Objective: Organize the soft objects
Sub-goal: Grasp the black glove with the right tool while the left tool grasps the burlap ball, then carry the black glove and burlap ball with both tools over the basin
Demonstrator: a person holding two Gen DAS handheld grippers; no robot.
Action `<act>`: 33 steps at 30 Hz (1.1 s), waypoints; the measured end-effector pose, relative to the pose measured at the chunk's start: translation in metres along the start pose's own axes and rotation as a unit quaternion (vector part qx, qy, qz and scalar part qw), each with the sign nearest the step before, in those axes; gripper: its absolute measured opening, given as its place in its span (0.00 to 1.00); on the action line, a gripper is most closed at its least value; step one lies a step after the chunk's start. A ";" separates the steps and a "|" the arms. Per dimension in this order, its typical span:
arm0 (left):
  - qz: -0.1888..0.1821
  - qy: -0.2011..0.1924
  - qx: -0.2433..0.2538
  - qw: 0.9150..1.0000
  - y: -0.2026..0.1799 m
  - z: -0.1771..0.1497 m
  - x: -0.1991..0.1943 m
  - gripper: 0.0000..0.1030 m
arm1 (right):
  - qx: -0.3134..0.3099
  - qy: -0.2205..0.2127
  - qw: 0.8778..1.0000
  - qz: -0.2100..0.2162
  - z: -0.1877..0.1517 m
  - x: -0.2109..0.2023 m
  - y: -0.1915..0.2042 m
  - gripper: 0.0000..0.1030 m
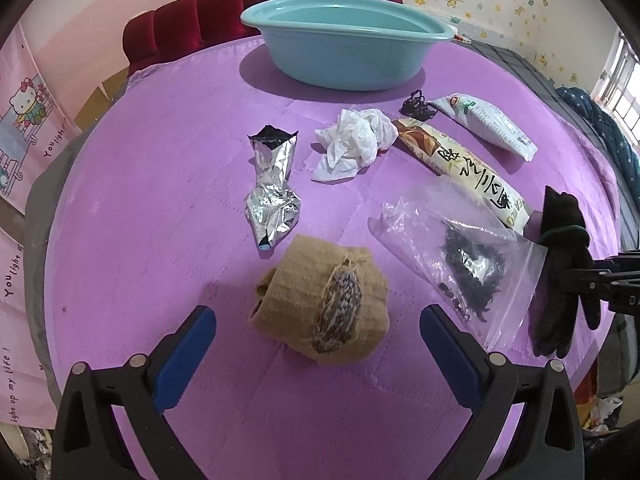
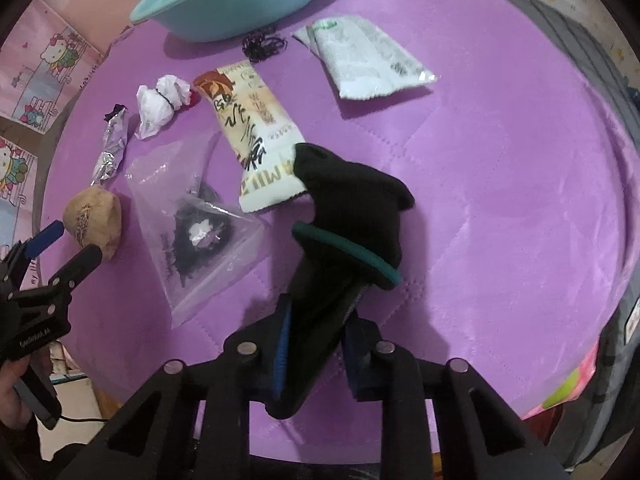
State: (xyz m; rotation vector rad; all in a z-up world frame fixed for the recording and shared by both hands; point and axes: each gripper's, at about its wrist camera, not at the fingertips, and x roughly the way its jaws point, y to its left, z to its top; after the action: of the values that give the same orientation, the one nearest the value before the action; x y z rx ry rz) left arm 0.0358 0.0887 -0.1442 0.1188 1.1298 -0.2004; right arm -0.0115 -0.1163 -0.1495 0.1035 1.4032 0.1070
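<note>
My right gripper is shut on a black knit glove that has a dark green band round its middle. The glove's cuff end reaches over the foot of a beige snack packet. In the left wrist view the same glove and right gripper show at the right edge. My left gripper is open, its blue pads either side of a tan rolled cloth bundle and apart from it. A teal basin stands at the back of the purple quilted surface.
Between basin and bundle lie a crumpled foil pouch, a white crumpled wad, black hair ties, a white packet and a clear zip bag of dark bits. A red padded headboard rises behind.
</note>
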 end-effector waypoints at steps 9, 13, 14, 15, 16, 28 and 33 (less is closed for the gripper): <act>-0.009 0.011 -0.004 1.000 -0.003 0.006 0.007 0.99 | -0.012 -0.018 1.000 -0.011 -0.002 -0.023 0.000 0.21; -0.009 0.022 -0.005 1.000 -0.005 0.009 0.012 0.73 | -0.022 -0.021 0.999 -0.011 0.004 -0.024 0.005 0.21; -0.007 0.024 -0.005 1.000 -0.005 0.009 0.013 0.67 | -0.024 -0.021 0.999 -0.010 0.005 -0.023 0.009 0.21; -0.008 0.026 -0.007 1.000 -0.005 0.009 0.014 0.55 | -0.026 -0.021 0.999 -0.009 0.006 -0.023 0.009 0.21; -0.021 0.026 -0.016 0.999 -0.004 0.010 0.014 0.40 | -0.028 -0.020 0.999 -0.008 0.008 -0.023 0.009 0.21; -0.027 0.019 -0.024 0.999 -0.016 0.016 -0.013 0.23 | -0.071 -0.025 0.997 0.003 0.029 -0.031 0.010 0.21; -0.031 0.016 -0.031 0.999 -0.021 0.023 -0.023 0.23 | -0.091 -0.024 0.996 0.006 0.040 -0.037 0.011 0.21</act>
State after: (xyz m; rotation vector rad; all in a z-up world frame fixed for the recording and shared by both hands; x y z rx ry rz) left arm 0.0418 0.0657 -0.1134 0.0325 1.1714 -0.2190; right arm 0.0220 -0.1113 -0.1053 -0.0370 1.3387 0.2398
